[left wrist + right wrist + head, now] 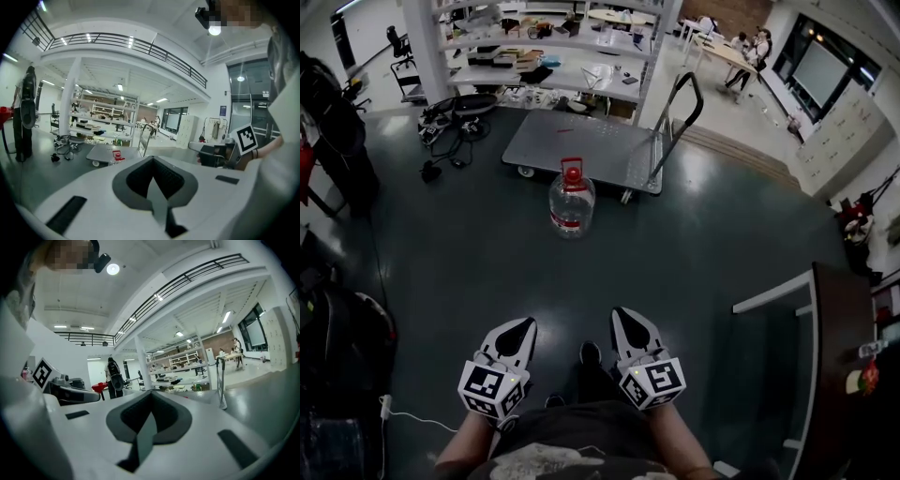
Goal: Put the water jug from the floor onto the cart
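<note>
A clear water jug [572,203] with a red cap and red handle stands upright on the dark floor, just in front of the grey flat cart [581,141]. In the left gripper view the red cap of the jug [117,154] shows beside the cart [105,153]. My left gripper [521,327] and right gripper [626,317] are held side by side close to my body, well short of the jug, both pointing toward it. Each is shut with nothing between its jaws.
The cart's black push handle [682,103] rises at its right end. White shelving [546,47] stands behind it. Cables and gear [450,127] lie at the left. A dark desk [839,375] stands at the right, bags [337,337] at the left.
</note>
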The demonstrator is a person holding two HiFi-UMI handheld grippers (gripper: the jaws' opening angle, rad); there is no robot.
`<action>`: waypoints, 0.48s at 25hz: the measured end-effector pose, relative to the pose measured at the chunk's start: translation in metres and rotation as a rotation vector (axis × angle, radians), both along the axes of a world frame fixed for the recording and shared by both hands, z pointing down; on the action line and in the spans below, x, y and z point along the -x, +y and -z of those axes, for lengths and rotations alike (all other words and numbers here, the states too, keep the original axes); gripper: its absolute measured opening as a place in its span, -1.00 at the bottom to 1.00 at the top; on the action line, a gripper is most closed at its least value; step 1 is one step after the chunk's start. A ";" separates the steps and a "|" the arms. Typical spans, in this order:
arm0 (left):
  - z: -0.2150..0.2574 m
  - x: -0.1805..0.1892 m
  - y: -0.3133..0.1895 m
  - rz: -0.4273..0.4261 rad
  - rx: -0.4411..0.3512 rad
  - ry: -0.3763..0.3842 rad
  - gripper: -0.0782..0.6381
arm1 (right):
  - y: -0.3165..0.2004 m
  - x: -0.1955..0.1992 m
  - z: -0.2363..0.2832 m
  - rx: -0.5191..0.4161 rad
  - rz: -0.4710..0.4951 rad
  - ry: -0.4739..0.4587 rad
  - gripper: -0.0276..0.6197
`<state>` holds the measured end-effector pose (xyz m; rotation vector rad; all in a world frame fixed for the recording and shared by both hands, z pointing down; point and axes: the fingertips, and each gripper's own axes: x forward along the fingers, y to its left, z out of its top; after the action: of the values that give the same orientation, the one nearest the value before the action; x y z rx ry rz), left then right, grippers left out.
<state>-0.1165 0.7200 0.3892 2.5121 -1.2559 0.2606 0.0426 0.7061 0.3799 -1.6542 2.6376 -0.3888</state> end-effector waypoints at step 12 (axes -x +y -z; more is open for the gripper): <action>0.017 -0.059 -0.172 0.085 -0.037 -0.018 -0.77 | -0.159 -0.101 -0.001 0.006 -0.013 0.114 -0.94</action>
<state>-0.0575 0.5480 0.3720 2.4853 -1.3829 0.2426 0.1439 0.5470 0.3809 -1.7454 2.7064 -0.3115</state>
